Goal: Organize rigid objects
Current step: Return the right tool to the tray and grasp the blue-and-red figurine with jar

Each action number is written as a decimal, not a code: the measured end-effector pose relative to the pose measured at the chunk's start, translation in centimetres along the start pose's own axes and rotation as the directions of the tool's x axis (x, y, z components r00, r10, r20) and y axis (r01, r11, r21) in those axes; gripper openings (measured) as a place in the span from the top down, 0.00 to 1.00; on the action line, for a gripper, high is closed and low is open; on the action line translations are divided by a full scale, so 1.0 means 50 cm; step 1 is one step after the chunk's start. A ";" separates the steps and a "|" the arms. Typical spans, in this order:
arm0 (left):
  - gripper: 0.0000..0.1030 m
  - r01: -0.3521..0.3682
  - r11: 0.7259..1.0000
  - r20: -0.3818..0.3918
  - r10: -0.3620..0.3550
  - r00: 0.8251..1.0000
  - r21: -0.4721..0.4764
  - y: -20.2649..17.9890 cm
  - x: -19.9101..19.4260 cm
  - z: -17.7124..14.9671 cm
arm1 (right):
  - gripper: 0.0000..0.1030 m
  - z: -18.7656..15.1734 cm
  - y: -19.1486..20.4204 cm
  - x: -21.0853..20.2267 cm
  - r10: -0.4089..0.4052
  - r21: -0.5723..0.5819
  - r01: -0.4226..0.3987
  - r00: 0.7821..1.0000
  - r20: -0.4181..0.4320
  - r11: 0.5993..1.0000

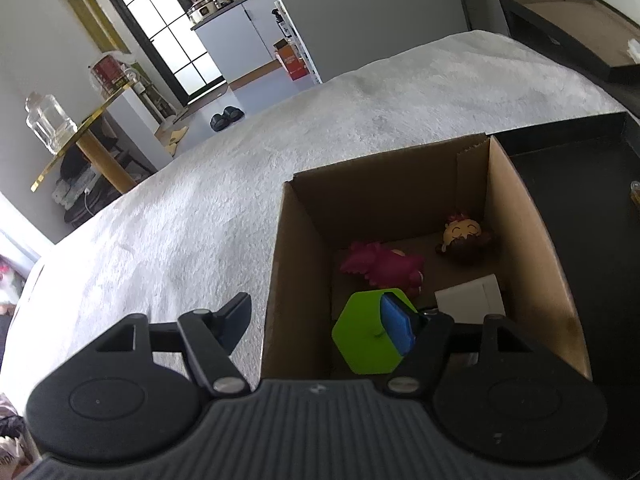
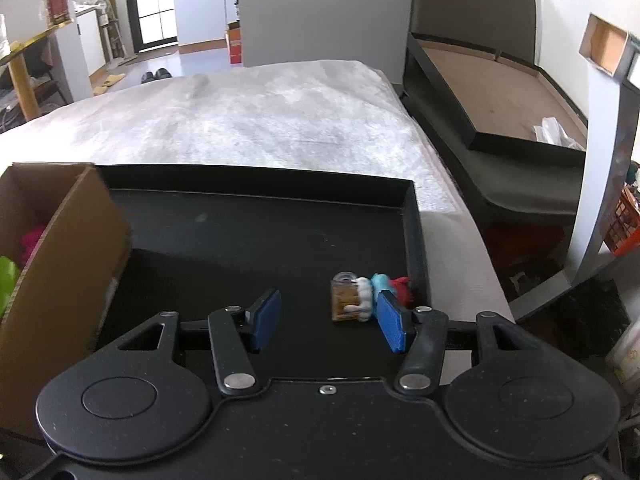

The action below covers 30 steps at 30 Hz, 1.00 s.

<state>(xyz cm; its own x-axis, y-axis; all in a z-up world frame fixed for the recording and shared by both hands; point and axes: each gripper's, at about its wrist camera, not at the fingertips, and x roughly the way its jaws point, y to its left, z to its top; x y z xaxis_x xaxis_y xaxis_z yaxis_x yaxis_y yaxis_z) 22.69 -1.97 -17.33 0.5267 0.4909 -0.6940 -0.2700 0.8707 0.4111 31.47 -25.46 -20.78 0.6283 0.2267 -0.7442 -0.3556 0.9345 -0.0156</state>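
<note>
Where it lies boxed, lime hexagonal block

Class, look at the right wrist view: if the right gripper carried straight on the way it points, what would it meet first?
Probably the black tray floor. The right gripper is open, and the small amber bottle lies just right of centre between its fingers, so it might touch that first; depth is unclear.

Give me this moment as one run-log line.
left gripper: open over cardboard box | green hexagon in box | right gripper: open, empty, above black tray | bottle, small toys remain on tray
</note>
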 end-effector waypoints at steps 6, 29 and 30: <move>0.32 -0.009 1.000 -0.014 0.009 1.000 -0.001 0.000 0.008 -0.001 | 0.48 0.005 -0.018 0.038 -0.043 -0.009 0.043 0.999 -0.002 0.999; 0.32 0.018 0.999 -0.007 -0.019 1.000 -0.034 0.023 -0.006 -0.011 | 0.62 -0.049 0.025 0.012 -0.030 -0.085 0.024 0.997 -0.075 0.996; 0.32 0.020 0.999 -0.005 -0.021 1.000 -0.036 0.024 -0.007 -0.011 | 0.62 -0.050 0.028 0.010 -0.030 -0.087 0.023 0.996 -0.078 0.996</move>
<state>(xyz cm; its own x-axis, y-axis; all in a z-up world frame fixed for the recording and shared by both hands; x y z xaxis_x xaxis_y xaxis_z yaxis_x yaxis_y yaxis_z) 21.73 -1.07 -16.90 0.5282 0.4730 -0.7052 -0.2877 0.8811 0.3755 29.53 -24.71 -22.85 0.5824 0.1767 -0.7935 -0.4003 0.9119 -0.0907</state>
